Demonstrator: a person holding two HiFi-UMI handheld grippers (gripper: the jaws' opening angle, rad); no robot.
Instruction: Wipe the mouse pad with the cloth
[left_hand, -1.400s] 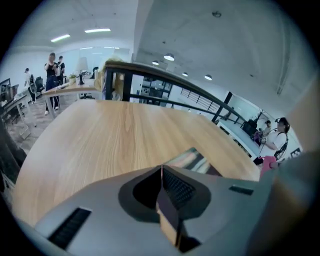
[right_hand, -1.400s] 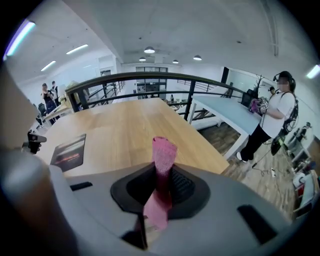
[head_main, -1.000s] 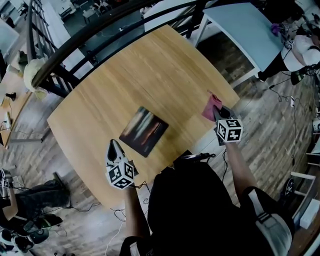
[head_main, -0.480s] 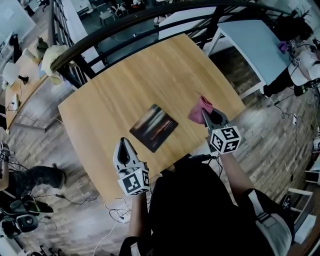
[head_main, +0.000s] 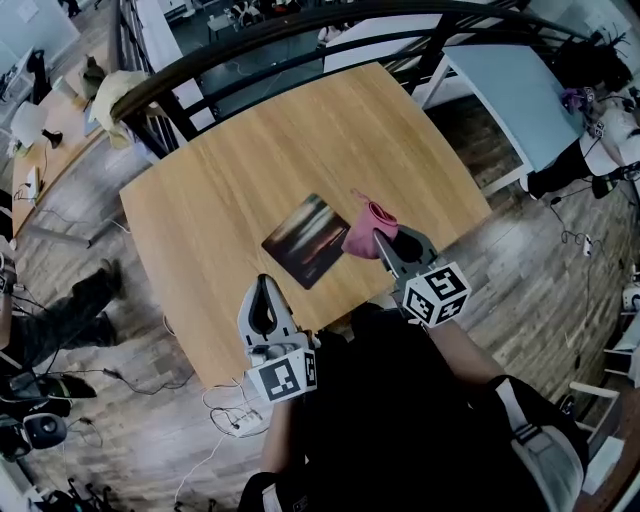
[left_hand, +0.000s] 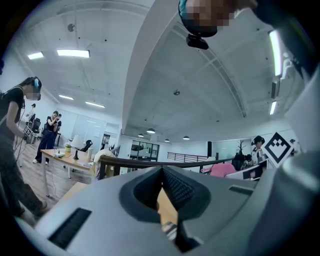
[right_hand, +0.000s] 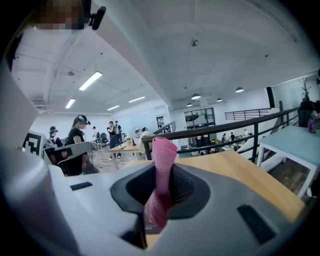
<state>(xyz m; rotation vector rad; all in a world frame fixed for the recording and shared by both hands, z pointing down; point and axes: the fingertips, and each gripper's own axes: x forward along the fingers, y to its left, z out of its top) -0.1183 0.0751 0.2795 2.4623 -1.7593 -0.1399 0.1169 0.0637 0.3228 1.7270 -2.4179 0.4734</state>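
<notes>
Cloth (right_hand: 161, 157): pink, fuzzy, bunched roll

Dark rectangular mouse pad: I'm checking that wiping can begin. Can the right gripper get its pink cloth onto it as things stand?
Probably yes. The right gripper, shut on the pink cloth, is right beside the dark rectangular mouse pad. Nothing lies between them on the wooden table, and the left gripper is clear.

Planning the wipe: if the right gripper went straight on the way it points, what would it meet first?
Likely the mouse pad, with the held cloth touching first; depth is unclear.
</notes>
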